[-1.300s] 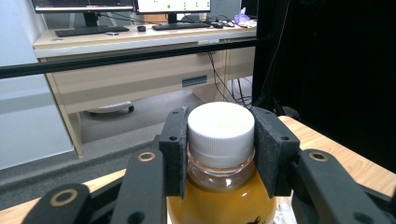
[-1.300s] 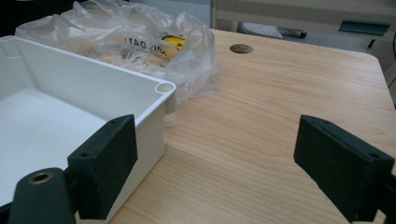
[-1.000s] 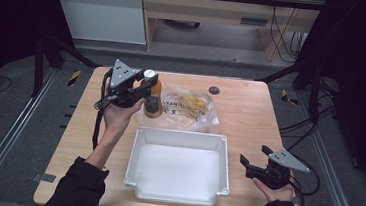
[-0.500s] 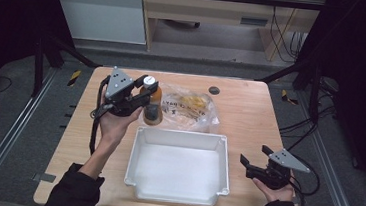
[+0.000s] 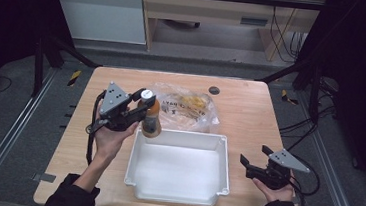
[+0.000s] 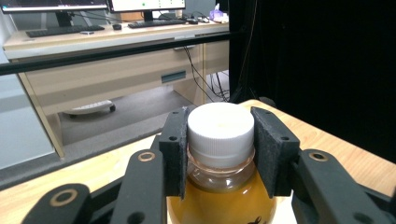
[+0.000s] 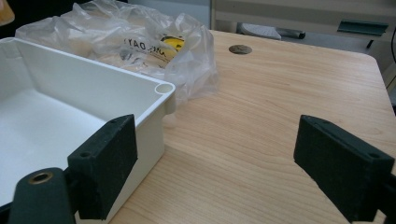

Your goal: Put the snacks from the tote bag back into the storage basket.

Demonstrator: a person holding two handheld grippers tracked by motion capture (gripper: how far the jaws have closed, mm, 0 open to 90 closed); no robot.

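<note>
My left gripper [image 5: 141, 110] clamped the bottle [image 5: 150, 118] by its cap, over the tub's [image 5: 182, 135] far-left rim. The right gripper [image 7: 217, 170] stood apart beside the tub's wall, bare table [image 7: 280, 93] ahead; its view caught the bag's [image 7: 140, 42] print.

table [image 5: 250, 114]: light wood, with a small dark round spot [image 5: 214, 90] near the far edge | white tub [image 5: 176, 190]: sits near the front edge | clear plastic bag [image 5: 190, 108]: crinkly, yellow stuff inside, just behind the tub | desk [image 6: 93, 37]: past the table, keyboard on top
</note>
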